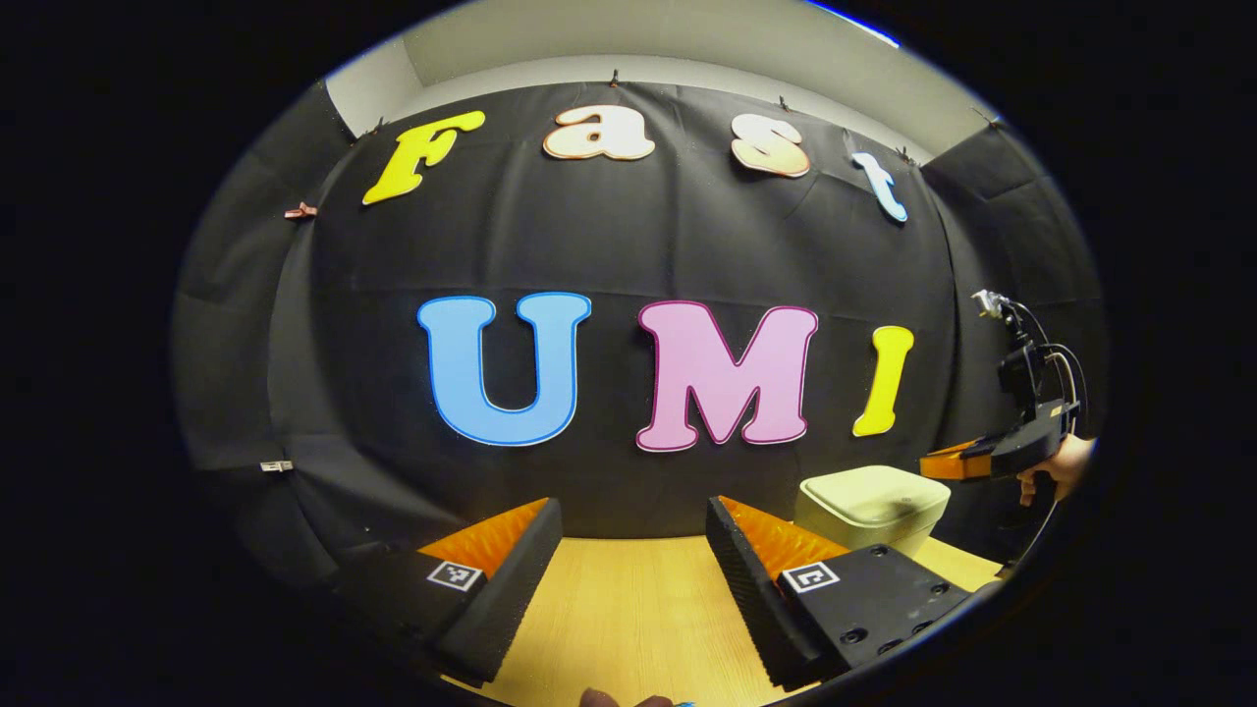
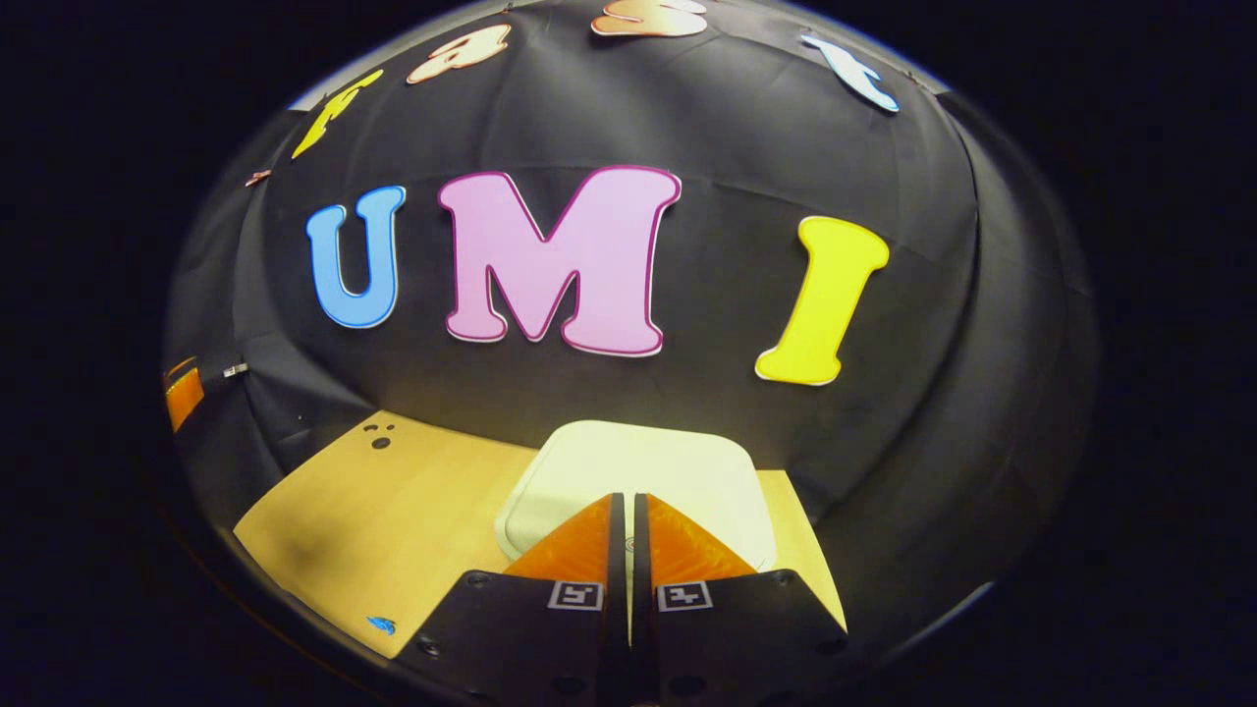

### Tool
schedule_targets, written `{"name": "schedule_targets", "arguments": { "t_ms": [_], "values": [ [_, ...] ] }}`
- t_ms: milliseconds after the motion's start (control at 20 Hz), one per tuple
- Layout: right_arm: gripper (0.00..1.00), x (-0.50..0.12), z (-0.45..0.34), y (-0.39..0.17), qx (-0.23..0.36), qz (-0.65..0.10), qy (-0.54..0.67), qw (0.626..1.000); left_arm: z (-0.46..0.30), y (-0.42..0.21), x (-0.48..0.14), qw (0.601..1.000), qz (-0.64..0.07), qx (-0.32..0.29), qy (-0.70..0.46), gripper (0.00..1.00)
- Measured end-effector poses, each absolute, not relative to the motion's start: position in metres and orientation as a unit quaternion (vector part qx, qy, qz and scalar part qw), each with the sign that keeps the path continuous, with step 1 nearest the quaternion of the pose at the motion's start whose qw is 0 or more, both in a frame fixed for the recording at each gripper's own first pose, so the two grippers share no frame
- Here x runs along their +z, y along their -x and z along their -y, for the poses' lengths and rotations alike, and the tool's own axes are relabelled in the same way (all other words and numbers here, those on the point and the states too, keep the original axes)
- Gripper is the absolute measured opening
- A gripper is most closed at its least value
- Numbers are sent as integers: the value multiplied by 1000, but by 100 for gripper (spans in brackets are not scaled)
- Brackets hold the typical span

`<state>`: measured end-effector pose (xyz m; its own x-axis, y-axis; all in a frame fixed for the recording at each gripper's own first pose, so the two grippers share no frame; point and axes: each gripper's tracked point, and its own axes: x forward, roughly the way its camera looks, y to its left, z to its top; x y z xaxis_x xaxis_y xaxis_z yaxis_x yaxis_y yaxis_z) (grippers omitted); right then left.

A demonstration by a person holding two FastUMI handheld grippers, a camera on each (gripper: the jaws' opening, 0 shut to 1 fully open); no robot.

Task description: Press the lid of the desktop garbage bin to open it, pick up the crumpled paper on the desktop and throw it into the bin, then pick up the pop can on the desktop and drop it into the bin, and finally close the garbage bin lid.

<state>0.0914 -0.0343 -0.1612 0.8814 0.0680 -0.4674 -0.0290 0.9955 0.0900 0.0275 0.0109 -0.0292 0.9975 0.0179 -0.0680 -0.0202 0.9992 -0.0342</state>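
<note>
- Left gripper [image 1: 633, 516]: fingers spread wide, nothing between them, low over the wooden table [image 1: 628, 609].
- Right gripper [image 2: 628, 506]: fingers pressed together, tips over the near edge of the bin lid [image 2: 638, 466]; whether they touch it cannot be told.
- Bin [image 1: 872, 506]: pale, lid down, at the table's far right by the black cloth wall.
- A hand [image 1: 1061, 466] holds the right gripper just right of the bin, in the left gripper view.

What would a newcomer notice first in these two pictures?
In the right gripper view, the right gripper points with its fingers together over the closed lid of the pale garbage bin. In the left gripper view, the left gripper stands wide open above the wooden desktop.
</note>
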Motion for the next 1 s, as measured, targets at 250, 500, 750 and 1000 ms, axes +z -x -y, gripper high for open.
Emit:
{"name": "schedule_targets", "arguments": {
  "t_ms": [250,500,750,1000],
  "values": [
    [6,-195,34,-93,36,-299,-49,952,-8,-27,-33,999,-39,10,20,95],
    [6,-208,34,-93,35,-318,-67,945,-10,-26,-36,999,-44,12,19,95],
    [6,-211,33,-95,36,-312,-61,948,-11,-26,-40,998,-48,15,26,95],
    [6,-189,35,-98,31,-263,-56,963,-15,-22,-41,998,-48,19,27,95]
  ]
}}
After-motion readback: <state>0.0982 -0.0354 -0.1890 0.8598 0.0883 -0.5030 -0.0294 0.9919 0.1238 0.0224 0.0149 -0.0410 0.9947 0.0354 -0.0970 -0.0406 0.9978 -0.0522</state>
